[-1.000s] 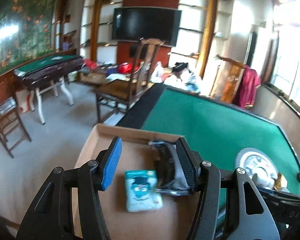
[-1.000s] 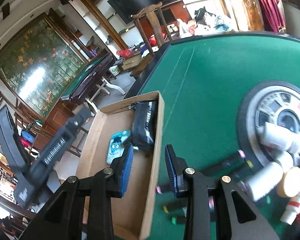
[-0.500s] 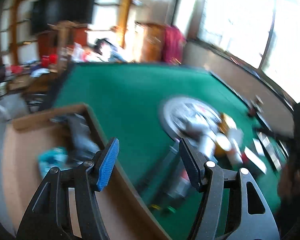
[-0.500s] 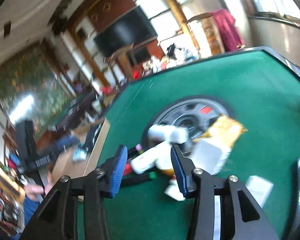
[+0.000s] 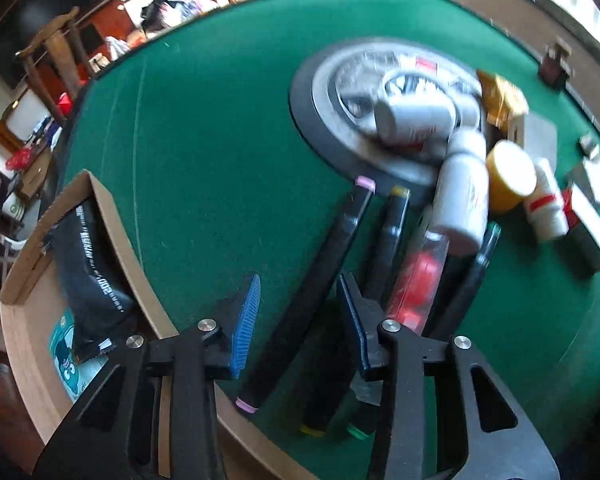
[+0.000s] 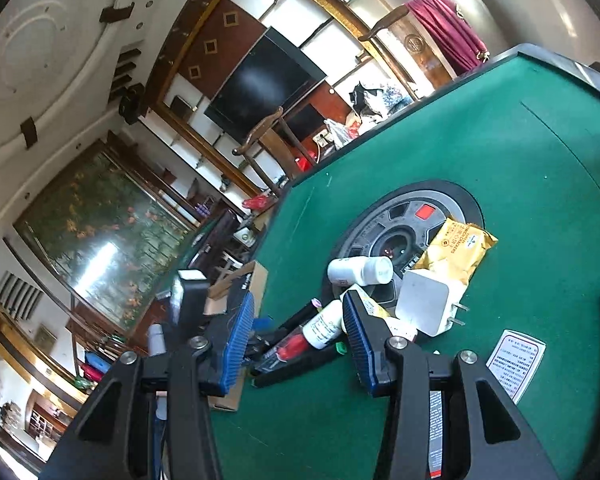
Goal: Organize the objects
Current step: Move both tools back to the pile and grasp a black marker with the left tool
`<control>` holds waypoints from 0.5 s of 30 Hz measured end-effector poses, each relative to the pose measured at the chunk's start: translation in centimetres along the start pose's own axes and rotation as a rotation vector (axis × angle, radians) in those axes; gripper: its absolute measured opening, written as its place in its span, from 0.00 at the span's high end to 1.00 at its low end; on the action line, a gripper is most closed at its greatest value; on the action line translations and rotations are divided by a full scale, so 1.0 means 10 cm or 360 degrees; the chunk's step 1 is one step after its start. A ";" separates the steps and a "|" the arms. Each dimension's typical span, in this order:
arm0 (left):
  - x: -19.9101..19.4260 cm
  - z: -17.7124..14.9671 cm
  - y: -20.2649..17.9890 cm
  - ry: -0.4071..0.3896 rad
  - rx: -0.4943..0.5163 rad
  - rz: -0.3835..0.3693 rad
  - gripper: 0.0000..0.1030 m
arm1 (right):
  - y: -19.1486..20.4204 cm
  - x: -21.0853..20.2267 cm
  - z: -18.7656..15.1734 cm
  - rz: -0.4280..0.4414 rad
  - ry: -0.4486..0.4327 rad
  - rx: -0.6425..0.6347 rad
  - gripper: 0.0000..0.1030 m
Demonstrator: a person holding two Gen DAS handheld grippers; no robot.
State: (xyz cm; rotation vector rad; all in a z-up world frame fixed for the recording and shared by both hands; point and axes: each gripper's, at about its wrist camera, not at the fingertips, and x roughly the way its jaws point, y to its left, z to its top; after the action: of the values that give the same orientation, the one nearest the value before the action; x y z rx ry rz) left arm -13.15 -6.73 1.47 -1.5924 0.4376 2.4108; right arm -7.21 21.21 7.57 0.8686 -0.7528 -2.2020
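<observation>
Green felt worktop [image 5: 220, 128], cluttered living room behind, cardboard box [image 5: 136, 256] at near-left edge. Swung off the box within the last second; left claw [image 5: 298, 312] now over the marker row, spread wide, straddling the pink-capped marker [image 5: 320, 276], nothing pinched yet. Box already holding black pouch [image 5: 88, 256] and teal packet [image 5: 66, 356], so drop-off looks done and next pick probably the markers. Right claw [image 6: 298, 336] also swung from box edge toward the pile, parted and empty, aimed at white bottle [image 6: 324, 326] and red-filled tube [image 6: 290, 346].

Remaining items bunched mid-worktop on and beside the round hub [image 5: 356, 112]: second white bottle [image 5: 414, 118] lying on it, gold snack bag [image 6: 456, 254], white charger [image 6: 422, 306], yellow-lidded jar [image 5: 510, 174], paper slip [image 6: 516, 358] toward near-right edge.

Markers lying side by side, yellow-capped one [image 5: 392, 236] just beside the pink; risk of dragging the neighbour on closing. Bare felt to far-left edge and far-right corner, plenty of swing room there. Box wall just left of left claw; short lift likely needed to clear the rim. Both claws converging on same cluster, collision possible.
</observation>
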 end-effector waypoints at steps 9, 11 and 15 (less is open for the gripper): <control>-0.06 -0.08 -0.31 0.0000 -0.0219 -0.0128 0.86 | -0.01 -0.06 0.05 -0.0100 -0.0014 -0.0027 0.55; -0.13 -0.17 -0.50 -0.0043 -0.0217 -0.0171 0.86 | -0.03 -0.06 0.06 -0.0144 0.0003 -0.0034 0.55; -0.19 -0.32 -0.66 -0.0146 -0.0317 -0.0123 0.86 | -0.08 -0.05 0.05 -0.0202 0.0069 -0.0081 0.55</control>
State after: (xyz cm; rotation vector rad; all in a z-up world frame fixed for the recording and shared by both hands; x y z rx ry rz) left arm -7.44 -1.78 1.27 -1.5340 0.1201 2.5219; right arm -7.56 22.20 7.52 0.9587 -0.6336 -2.2948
